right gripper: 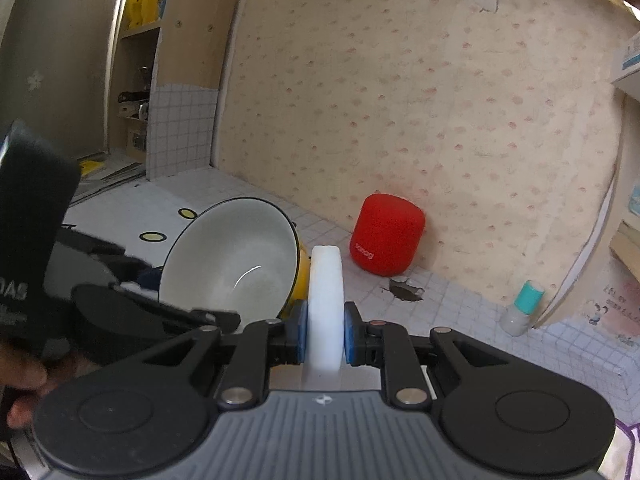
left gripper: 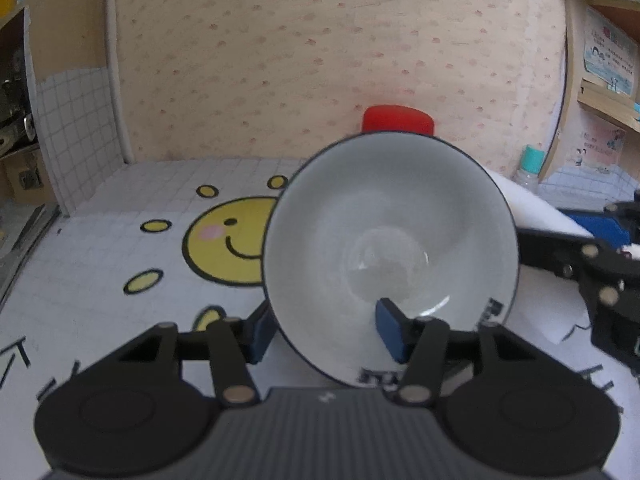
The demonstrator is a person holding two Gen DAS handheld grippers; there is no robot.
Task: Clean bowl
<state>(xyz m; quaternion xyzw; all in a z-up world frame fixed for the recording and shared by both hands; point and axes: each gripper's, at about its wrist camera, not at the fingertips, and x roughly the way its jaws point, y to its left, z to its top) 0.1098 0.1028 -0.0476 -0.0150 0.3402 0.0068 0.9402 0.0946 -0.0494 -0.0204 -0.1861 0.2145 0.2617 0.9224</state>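
Two grippers. Left gripper (left gripper: 326, 330) clamps the bowl (left gripper: 390, 256) by its rim, one pad inside, one outside; bowl is glossy, round, white inside with a dark rim, tipped on edge, mouth facing the left camera. Right gripper (right gripper: 325, 332) pinches a smooth white sponge (right gripper: 326, 304), slab upright, long axis toward 12 o'clock, just beside the bowl. Fabric-textured red speaker (right gripper: 386, 234) at 1 o'clock by the wall.

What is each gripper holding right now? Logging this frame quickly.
Left gripper: closed on the bowl rim.
Right gripper: closed on the white sponge.
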